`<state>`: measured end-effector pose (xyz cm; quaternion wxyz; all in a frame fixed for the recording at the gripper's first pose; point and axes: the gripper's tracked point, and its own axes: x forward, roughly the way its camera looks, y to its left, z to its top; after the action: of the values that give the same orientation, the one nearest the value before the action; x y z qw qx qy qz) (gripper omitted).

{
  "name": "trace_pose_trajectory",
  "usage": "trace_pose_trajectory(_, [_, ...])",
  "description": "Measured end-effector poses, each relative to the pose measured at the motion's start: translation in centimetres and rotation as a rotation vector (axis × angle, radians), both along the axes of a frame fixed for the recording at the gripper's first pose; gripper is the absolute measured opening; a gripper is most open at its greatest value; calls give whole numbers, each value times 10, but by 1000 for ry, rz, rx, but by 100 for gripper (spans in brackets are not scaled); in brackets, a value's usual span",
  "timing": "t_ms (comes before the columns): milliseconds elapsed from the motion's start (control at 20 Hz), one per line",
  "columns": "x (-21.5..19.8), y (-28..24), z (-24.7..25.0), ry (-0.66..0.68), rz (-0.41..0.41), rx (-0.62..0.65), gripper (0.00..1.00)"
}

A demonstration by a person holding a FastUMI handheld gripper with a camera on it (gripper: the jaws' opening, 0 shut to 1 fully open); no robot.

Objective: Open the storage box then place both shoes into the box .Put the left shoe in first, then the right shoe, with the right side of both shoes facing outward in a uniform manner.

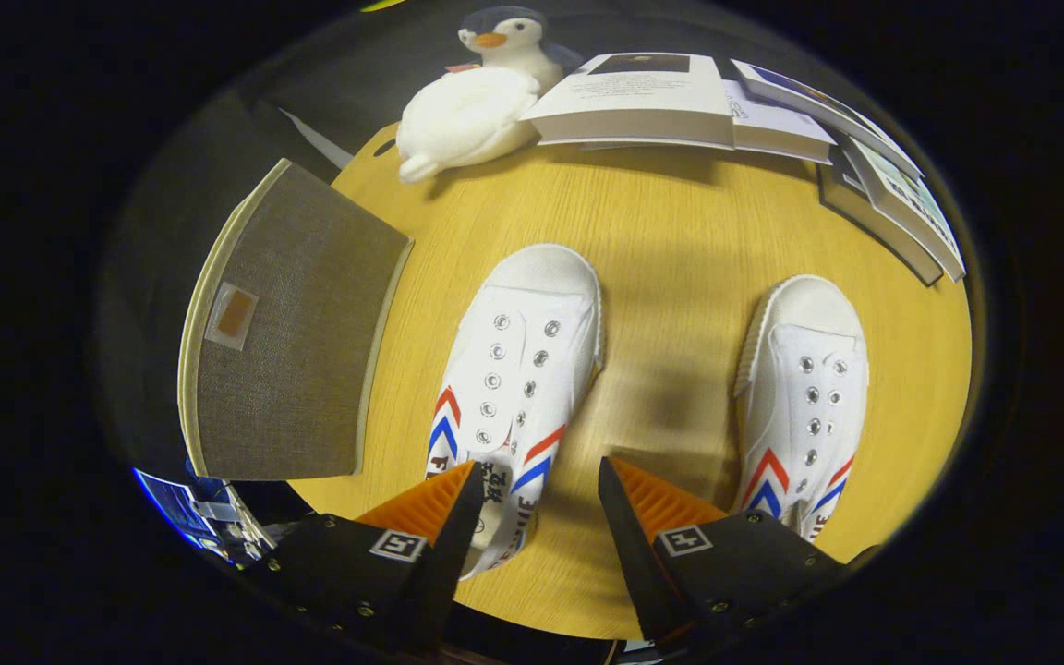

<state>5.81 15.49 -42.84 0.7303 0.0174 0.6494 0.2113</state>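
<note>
I count two white shoes on the counter point(680, 231): one shoe point(518, 360) in the middle of the frame, the other shoe point(809, 388) to the right of it, both toes pointing toward the top, well apart from each other. One storage box point(287, 342) — grey fabric with a pale rim and a small tag — sits at the left of the frame, beside the middle shoe, its lid still shut. At the top I see one plush penguin point(481, 97) and a loose pile of books point(744, 111) running to the upper right; I cannot count them exactly.

My hand-held gripper point(539, 503) sits at the bottom centre with its fingers spread wide, clamped on nothing. The left fingertip overlaps the heel end of the middle shoe — whether it touches, I cannot tell.

The counter is light wood grain, round-edged here, with dark surroundings beyond it.
</note>
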Motion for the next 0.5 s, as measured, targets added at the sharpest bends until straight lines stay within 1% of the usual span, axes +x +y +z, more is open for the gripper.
trace_pose_trajectory(50, [3, 1, -4, -8, 14, -13, 74])
trace_pose_trajectory(100, [3, 2, -8, -3, 13, -10, 64])
trace_pose_trajectory(150, [1, 8, -8, 7, -17, 3, 34])
trace_pose_trajectory(200, [1, 5, -8, 3, -7, -18, 18])
trace_pose_trajectory(250, [1, 7, -9, 16, -37, -12, 10])
trace_pose_trajectory(300, [0, 4, -9, 30, -40, -22, 2])
trace_pose_trajectory(400, [-1, 7, 0, 69, -81, -14, 2])
trace_pose_trajectory(500, [-2, 14, 15, 97, -112, 36, 2])
